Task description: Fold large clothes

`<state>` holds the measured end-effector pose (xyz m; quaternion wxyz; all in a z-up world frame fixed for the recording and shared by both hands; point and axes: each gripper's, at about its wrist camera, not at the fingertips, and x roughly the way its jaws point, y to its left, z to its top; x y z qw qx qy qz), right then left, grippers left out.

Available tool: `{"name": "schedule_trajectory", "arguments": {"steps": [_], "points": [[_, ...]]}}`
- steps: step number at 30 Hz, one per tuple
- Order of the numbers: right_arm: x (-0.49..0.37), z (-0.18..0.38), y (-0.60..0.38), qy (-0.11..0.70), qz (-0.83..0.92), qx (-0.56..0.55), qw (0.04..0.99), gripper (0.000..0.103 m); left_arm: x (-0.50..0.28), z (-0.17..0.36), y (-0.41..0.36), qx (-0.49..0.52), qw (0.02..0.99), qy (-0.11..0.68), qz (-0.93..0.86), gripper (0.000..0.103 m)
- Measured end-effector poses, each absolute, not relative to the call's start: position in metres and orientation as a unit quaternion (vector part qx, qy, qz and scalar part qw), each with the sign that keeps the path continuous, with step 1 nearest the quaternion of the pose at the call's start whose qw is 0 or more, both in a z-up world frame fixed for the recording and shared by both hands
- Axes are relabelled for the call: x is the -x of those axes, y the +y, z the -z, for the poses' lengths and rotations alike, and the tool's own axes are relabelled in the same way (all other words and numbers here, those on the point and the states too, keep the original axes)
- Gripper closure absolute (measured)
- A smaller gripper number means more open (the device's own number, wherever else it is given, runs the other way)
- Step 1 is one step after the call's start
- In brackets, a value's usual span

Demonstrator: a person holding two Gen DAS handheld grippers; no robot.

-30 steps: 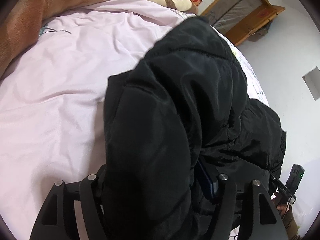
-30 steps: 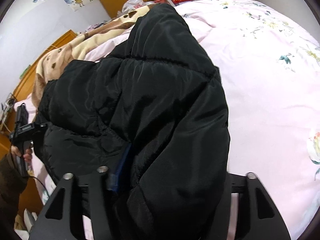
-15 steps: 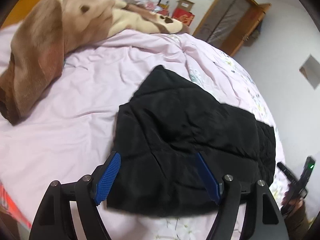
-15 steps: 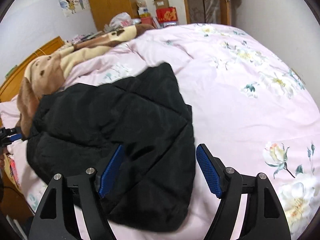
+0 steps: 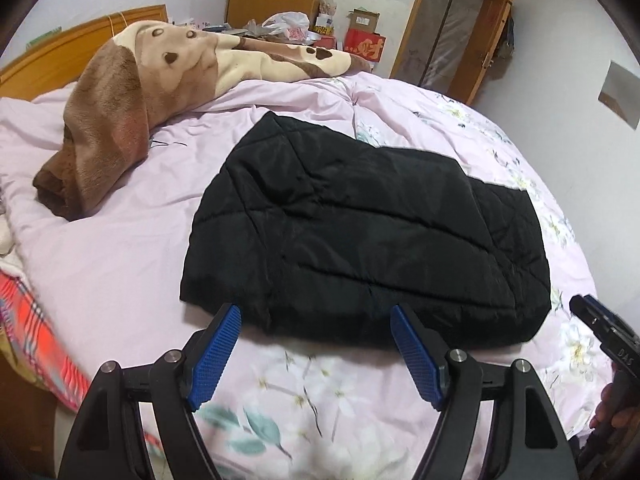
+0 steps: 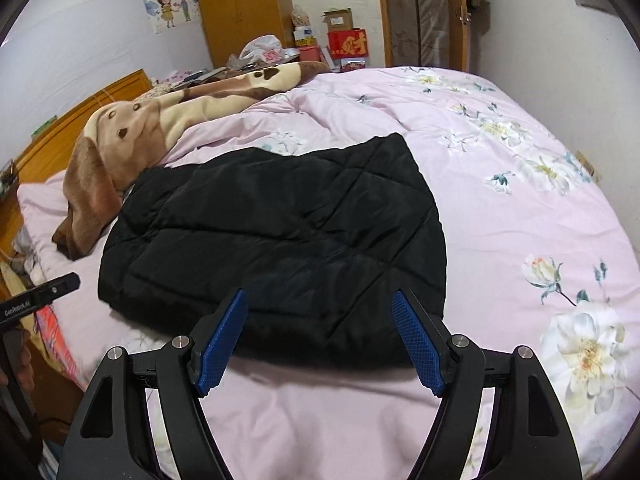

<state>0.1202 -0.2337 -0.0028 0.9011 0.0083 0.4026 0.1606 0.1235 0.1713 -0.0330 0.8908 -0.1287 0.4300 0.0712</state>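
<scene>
A black quilted jacket (image 5: 360,232) (image 6: 288,248) lies folded into a flat block on the pink floral bed cover (image 5: 120,264) (image 6: 520,208). My left gripper (image 5: 316,320) hovers above the jacket's near edge, jaws open, nothing between the blue pads (image 5: 214,356). Over the same near edge, further right, my right gripper (image 6: 320,304) is also open and empty, its blue pads (image 6: 418,348) clear of the cloth. Each view catches the other gripper at its edge: the right one (image 5: 604,336) and the left one (image 6: 36,300).
A brown and cream fleece blanket (image 5: 132,92) (image 6: 132,140) is heaped at the head of the bed by the wooden headboard (image 5: 60,56). A red plaid cloth (image 5: 28,328) hangs at the left bed edge. Boxes and bags (image 6: 336,44) crowd the far side near the door.
Both grippers let go of the jacket, opened, and drew up and back from it. The jacket, bunched between the jaws a second ago, now lies flat on the bed.
</scene>
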Motion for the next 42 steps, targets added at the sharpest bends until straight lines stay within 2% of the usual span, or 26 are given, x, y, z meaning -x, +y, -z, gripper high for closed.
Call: {"name": "schedule_trajectory", "arguments": {"steps": [4, 9, 12, 42], "points": [[-0.097, -0.007, -0.228, 0.39, -0.167, -0.007, 0.905, 0.028, -0.103, 0.024, 0.154, 0.107, 0.898, 0.42, -0.082, 0.022], [-0.072, -0.012, -0.22, 0.385, -0.159, 0.01, 0.909, 0.028, -0.083, 0.019, 0.139, 0.096, 0.898, 0.42, -0.086, 0.012], [-0.053, -0.018, -0.216, 0.373, -0.15, 0.029, 0.915, 0.028, -0.072, 0.017, 0.123, 0.057, 0.902, 0.415, -0.103, 0.011], [-0.008, -0.026, -0.218, 0.355, -0.129, 0.019, 0.926, 0.028, -0.023, -0.005, 0.081, 0.043, 0.924, 0.365, -0.106, 0.011]]}}
